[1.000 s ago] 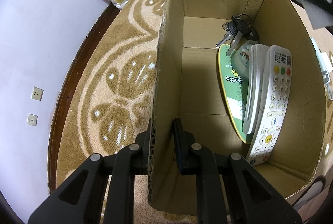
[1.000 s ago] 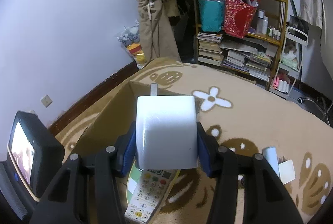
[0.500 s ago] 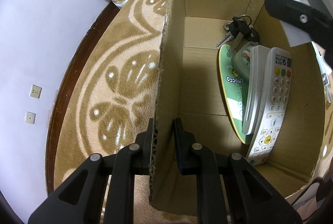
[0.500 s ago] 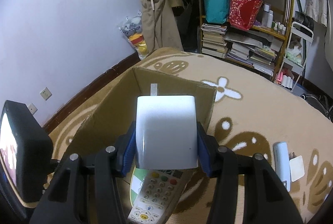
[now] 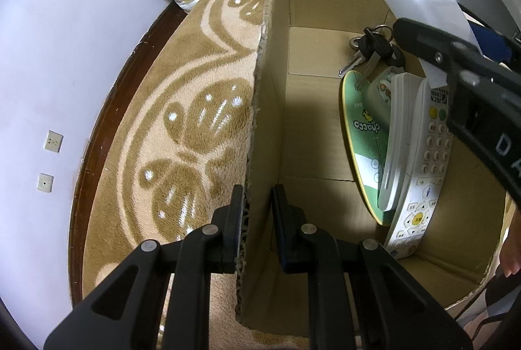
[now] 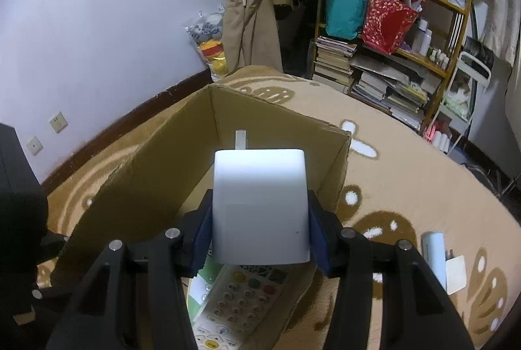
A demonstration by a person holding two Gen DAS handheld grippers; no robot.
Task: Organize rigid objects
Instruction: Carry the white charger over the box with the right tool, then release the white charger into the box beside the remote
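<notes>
While both claws are loaded, status by item:

left gripper (image 5: 257,219): straddles the cardboard box (image 5: 270,109) side wall, bottom centre of the left wrist view; outer finger against the cardboard, inner finger with a slight gap, so pinching or merely straddling is not clear.

right gripper (image 6: 260,221): clamped on the white block (image 6: 259,206), blue pads pressed on both its sides, centre of the right wrist view.

white block: held above the open box, over its right half; in the left wrist view it sits upper right, above the keys. Not touching the box contents.

box: open top, stands on the tan patterned carpet (image 5: 195,109).

keys (image 5: 371,52): bunch on the box floor, far end, upper right of centre.

remote (image 5: 423,167): white, buttons up, right side of the box floor, leaning along a white flat object (image 5: 395,141).

green card (image 5: 361,135): oval, under the remote stack.

outside box: white stick-shaped item (image 6: 434,255) and small white square (image 6: 456,273) on the carpet, lower right of the right wrist view.

background: bookshelf (image 6: 390,57) upper right.
</notes>
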